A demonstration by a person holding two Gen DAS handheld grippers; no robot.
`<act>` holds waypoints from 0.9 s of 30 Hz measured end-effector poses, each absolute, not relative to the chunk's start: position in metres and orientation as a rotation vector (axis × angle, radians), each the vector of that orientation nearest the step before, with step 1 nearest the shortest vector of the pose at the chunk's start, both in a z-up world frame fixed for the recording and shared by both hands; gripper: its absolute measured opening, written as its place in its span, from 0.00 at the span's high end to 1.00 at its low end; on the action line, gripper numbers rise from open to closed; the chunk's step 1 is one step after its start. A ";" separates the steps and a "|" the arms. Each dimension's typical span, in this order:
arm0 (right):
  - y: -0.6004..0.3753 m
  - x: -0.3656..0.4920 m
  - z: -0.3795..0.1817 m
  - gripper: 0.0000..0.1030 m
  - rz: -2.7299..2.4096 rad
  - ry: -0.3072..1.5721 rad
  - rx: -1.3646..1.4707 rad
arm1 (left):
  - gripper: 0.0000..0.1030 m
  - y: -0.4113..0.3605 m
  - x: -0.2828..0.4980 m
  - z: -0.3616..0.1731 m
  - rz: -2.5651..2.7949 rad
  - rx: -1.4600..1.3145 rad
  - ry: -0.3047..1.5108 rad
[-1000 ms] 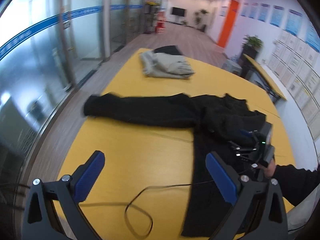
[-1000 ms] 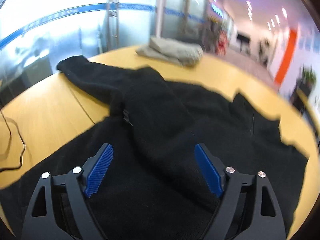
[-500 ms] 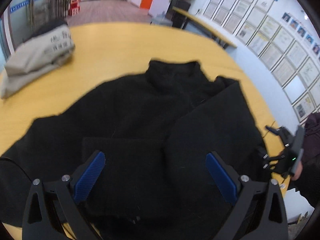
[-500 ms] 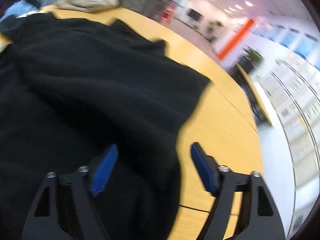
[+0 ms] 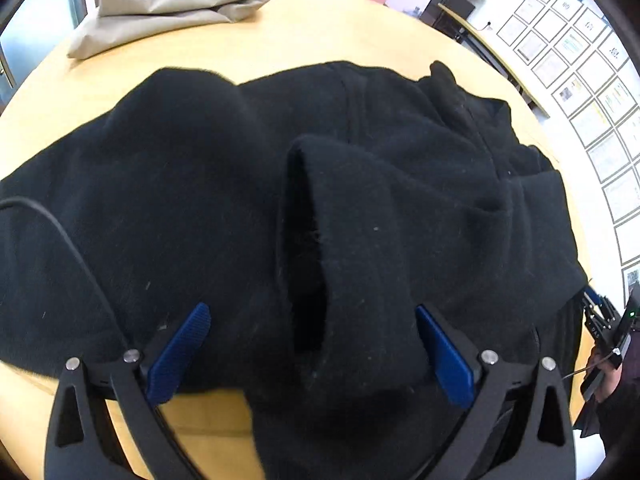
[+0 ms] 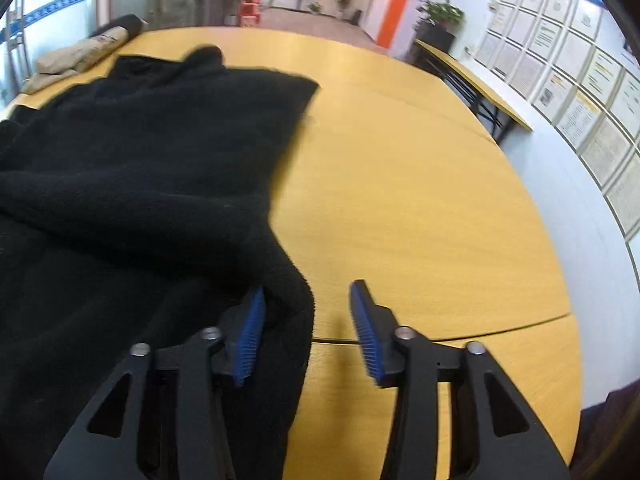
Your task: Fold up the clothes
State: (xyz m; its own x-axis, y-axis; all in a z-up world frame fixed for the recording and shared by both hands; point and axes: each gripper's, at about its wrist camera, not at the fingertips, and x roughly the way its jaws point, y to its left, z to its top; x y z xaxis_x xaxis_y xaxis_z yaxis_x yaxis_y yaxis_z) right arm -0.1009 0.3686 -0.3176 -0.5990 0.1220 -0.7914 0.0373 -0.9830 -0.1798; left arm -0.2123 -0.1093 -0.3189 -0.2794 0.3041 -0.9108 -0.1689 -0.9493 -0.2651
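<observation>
Black fleece (image 5: 200,200) looking soft, floppy, grippy. Left claw (image 5: 312,352) gaping wide over sleeve cuff (image 5: 304,240), holding nothing; right claw (image 6: 308,328) half-open, straddling hem edge (image 6: 296,292) — pinching there seems best.

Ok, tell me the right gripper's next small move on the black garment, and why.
Probably close the right gripper: its jaws are partly open, the black garment edge hangs between the pads, and the left gripper is open over a sleeve cuff.
</observation>
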 end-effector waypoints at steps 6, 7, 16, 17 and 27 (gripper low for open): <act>0.347 -0.089 -0.280 0.26 2.872 -0.198 -1.334 | 0.00 -0.111 -0.220 -0.291 2.170 -1.484 -0.253; 0.341 -0.088 -0.280 0.27 2.884 -0.196 -1.345 | 0.00 -0.111 -0.227 -0.295 2.158 -1.501 -0.290; 0.289 -0.077 -0.293 0.39 2.987 -0.211 -1.403 | 0.45 -0.134 -0.254 -0.329 2.031 -1.597 -0.640; 0.287 -0.077 -0.295 0.39 2.988 -0.206 -1.408 | 0.55 -0.135 -0.254 -0.330 2.016 -1.599 -0.628; 0.282 -0.084 -0.301 0.39 2.995 -0.179 -1.422 | 0.95 -0.132 -0.243 -0.314 2.030 -1.539 -0.521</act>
